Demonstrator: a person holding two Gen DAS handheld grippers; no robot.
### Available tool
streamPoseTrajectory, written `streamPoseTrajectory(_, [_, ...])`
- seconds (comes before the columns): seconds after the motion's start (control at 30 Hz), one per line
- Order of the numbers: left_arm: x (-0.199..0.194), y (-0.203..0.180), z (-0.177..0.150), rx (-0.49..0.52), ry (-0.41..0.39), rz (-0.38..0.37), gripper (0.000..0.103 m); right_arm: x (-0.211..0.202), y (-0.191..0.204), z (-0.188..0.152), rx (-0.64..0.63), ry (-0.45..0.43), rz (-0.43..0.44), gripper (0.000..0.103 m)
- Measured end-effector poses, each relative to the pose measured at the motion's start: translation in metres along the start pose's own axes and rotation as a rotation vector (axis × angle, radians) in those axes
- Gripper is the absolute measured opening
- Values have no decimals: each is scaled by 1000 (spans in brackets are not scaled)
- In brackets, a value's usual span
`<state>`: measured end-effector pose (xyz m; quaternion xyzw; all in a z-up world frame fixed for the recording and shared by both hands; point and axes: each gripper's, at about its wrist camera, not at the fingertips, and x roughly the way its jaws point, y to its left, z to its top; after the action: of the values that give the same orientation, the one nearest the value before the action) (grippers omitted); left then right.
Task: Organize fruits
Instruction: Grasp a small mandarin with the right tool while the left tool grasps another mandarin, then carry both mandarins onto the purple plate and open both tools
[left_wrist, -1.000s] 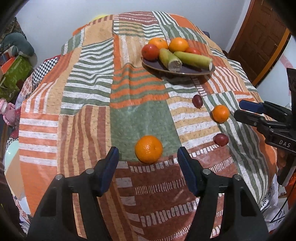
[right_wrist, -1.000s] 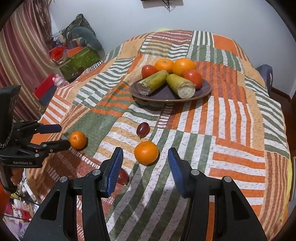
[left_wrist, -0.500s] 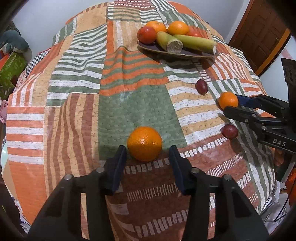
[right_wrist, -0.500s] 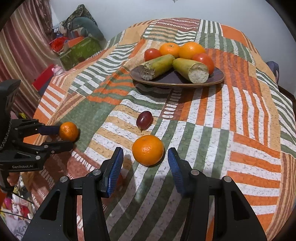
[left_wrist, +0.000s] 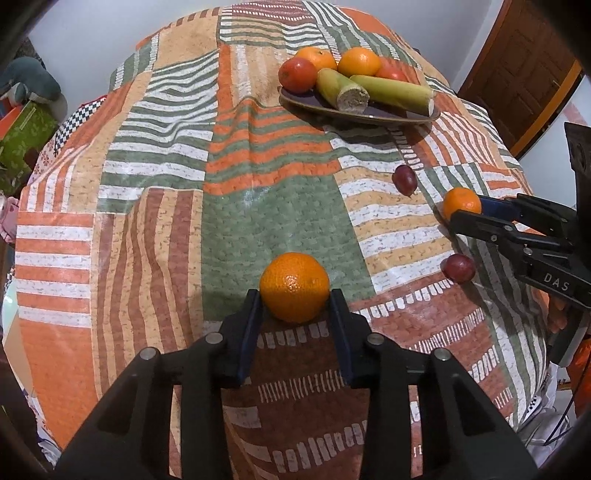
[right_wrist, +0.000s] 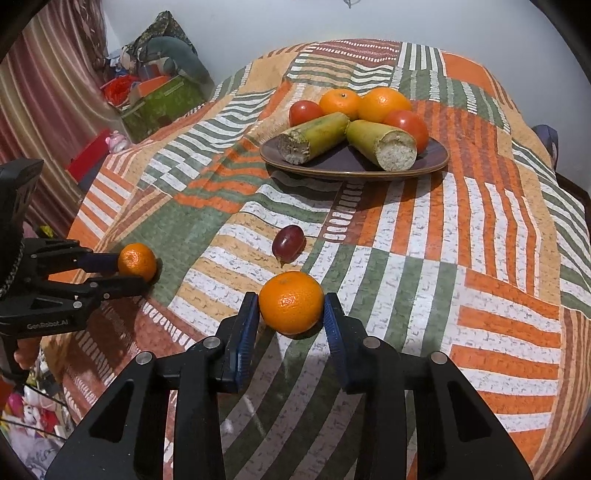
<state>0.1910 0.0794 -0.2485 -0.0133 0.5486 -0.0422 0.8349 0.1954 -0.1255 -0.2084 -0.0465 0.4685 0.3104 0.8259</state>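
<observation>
**Two grippers closing on two oranges**

A brown plate (right_wrist: 436, 162) is carrying oranges, tomatoes and two cut green stalks at the far side of the striped patchwork cloth (left_wrist: 155, 206). Two dark grapes (left_wrist: 404, 179) are lying loose near it. The left gripper (left_wrist: 294, 295) has just been closing, and its blue pads are touching a round orange (left_wrist: 294, 286). The right gripper (right_wrist: 291, 306) has been closing too and is gripping another orange (right_wrist: 291, 302), just below one grape.
</observation>
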Motion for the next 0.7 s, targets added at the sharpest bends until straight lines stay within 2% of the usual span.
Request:
streamPoseTrajectory(0.27, [-19, -4, 13, -2, -57, 9, 37, -18, -2, 7, -2, -43, -9, 33])
streamPoseTrajectory(0.7, [-40, -22, 61, 27, -164, 4, 37, -39, -16, 30, 9, -124, -40, 33])
